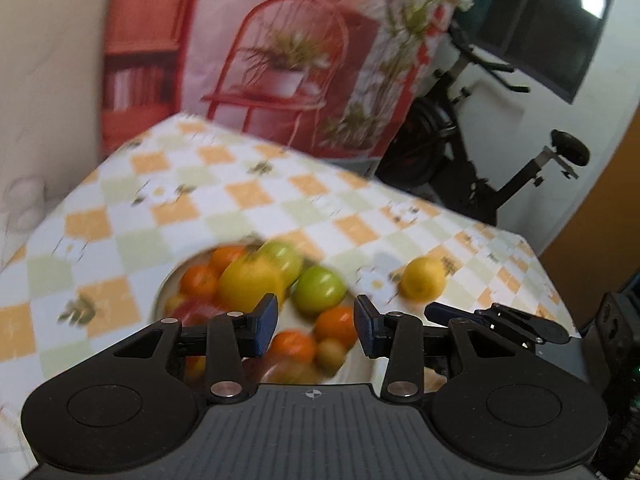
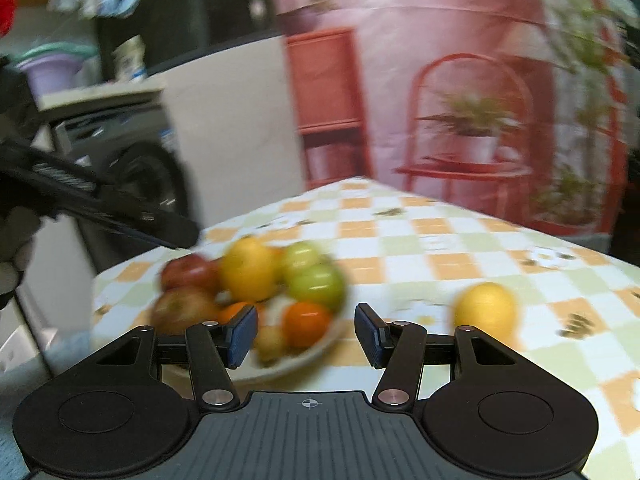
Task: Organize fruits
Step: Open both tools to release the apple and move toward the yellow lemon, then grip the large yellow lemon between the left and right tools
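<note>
Now, two empty claws over the checked table (image 2: 440,240). Left claw (image 1: 316,326) partly open, gripping nothing, above the plate (image 2: 320,346) of fruit. Right claw (image 2: 306,330) also partly open, gripping nothing. One lone lemon (image 2: 485,309) out on the cloth, ahead and to the right of the right claw, nearer that hand. Round, no clear long side. Blurry fruit; near plate edge hidden behind the claws.
</note>
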The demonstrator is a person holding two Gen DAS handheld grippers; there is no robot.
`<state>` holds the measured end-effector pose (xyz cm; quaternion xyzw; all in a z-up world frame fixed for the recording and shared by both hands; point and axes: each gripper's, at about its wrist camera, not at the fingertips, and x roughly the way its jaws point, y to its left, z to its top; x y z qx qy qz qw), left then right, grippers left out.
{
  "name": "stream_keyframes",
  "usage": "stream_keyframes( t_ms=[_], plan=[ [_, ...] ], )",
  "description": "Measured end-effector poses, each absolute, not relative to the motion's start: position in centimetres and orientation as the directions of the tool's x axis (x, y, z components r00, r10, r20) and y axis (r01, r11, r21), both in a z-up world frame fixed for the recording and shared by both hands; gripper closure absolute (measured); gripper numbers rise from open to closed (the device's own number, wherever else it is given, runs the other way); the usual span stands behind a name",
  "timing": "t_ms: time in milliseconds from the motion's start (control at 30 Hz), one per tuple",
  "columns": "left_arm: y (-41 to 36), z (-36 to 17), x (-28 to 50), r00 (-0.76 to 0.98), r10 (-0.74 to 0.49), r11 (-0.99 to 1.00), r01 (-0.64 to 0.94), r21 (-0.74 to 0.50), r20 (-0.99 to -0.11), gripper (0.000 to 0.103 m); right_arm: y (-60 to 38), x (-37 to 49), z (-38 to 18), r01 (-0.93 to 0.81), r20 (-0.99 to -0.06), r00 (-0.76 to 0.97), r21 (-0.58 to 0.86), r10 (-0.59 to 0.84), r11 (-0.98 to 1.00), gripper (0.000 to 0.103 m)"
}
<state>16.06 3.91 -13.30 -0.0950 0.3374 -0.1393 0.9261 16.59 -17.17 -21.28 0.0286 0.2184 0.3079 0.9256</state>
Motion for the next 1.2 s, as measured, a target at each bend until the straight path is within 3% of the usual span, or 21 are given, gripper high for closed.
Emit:
stream_keyframes(
  t_ms=[333,567,867,1200],
  plan=[
    [-2.8,-11.4,20.3,0.746,-0.374,0.928,0.299,-0.224,-0.551,0.059,-23.6,19.8,-23.7,-0.358,-0.417,0.814,0.188,0.404,0.915,0.052],
    [-7.1,-12.1,25.2,0.691,-0.424,0.906,0.335,-0.260,-0.586,0.059,-23.9,21.5,-25.3,-0.338,-0.450,0.808,0.176,0.381,0.925,0.049],
    [-12.7,-16.7,29.6,0.595,-0.413,0.901,0.375,-0.216,-0.689,0.059,-23.3,22.1,-25.7,-0.349,-0.485,0.779,0.193,0.398,0.917,0.048],
    [-12.5,-18.9,30.9,0.497,-0.444,0.880,0.400,-0.256,-0.745,0.062,-23.5,22.3,-26.0,-0.342,-0.493,0.767,0.227,0.410,0.912,0.048]
  ],
)
